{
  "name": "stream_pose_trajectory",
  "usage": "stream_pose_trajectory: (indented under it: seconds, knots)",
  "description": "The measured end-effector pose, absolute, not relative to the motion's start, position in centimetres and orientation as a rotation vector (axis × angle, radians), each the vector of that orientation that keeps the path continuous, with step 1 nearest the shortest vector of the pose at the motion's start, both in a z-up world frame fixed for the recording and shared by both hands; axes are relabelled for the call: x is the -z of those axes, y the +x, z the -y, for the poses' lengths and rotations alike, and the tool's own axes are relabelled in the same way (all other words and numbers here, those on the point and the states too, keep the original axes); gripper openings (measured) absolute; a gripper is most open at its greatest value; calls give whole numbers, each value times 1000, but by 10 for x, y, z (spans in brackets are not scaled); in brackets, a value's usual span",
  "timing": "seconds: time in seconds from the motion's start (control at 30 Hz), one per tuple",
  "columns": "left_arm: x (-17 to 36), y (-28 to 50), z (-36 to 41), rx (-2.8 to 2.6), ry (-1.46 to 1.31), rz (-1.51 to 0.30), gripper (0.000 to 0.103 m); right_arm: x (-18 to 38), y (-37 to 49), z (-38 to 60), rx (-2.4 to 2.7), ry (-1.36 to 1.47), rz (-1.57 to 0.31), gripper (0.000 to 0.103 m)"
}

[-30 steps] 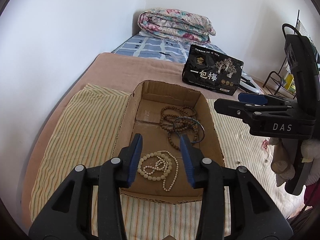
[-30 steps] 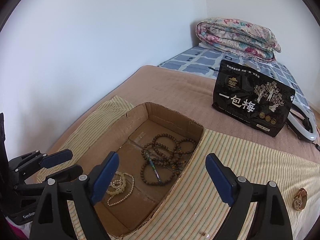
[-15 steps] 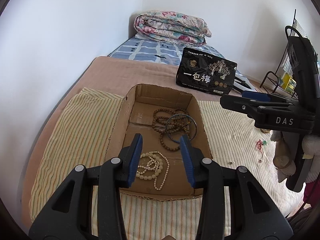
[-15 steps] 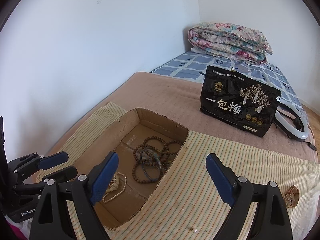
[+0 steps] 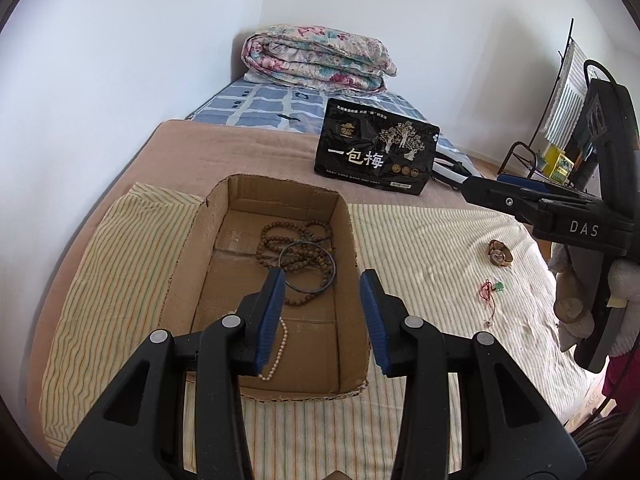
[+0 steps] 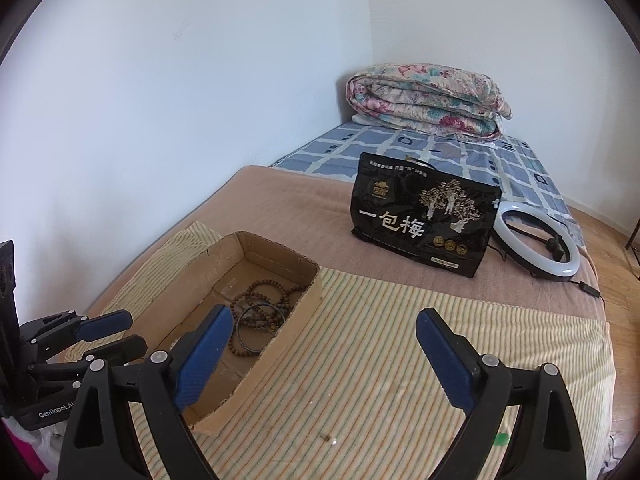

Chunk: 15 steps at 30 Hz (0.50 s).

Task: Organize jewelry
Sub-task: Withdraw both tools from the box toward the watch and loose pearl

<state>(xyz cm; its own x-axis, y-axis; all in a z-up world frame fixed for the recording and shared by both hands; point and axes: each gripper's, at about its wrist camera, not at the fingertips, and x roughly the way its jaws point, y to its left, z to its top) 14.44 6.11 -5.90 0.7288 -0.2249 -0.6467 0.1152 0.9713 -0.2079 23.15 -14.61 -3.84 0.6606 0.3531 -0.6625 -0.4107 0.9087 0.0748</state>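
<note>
Now both tongs hang empty: left gripper [image 5: 323, 312] part-spread, right gripper [image 6: 325, 354] wide, both pulled back and up from the cardboard box [image 5: 182, 256] since a second ago. Wooden bead strands [image 5: 294, 246], dark bangle [image 5: 307, 266] and pale necklace [image 5: 276, 354] lie inside. Watch [image 5: 500, 253] and red-string pendant [image 5: 491, 289] remain on the striped cloth [image 5: 420, 248]; likely next.

The left tool [image 5: 323, 316] is hanging over the near end of a cardboard box [image 5: 182, 264], its blue pads parted with nothing between them. Inside are lying brown bead strands [image 5: 280, 240], a dark bangle [image 5: 306, 266] and a pale bead strand [image 5: 278, 354]. On the striped cloth [image 5: 420, 248] a watch [image 5: 500, 254] is lying near the right tool [image 5: 516, 196].
</note>
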Motion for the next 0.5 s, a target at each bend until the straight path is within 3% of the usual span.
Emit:
stream_pose_trajectory:
  seconds: [0.5]
  knots:
    - [59,144,1,302,-127,-746,39,36,218,256,-282,-56,-710,94]
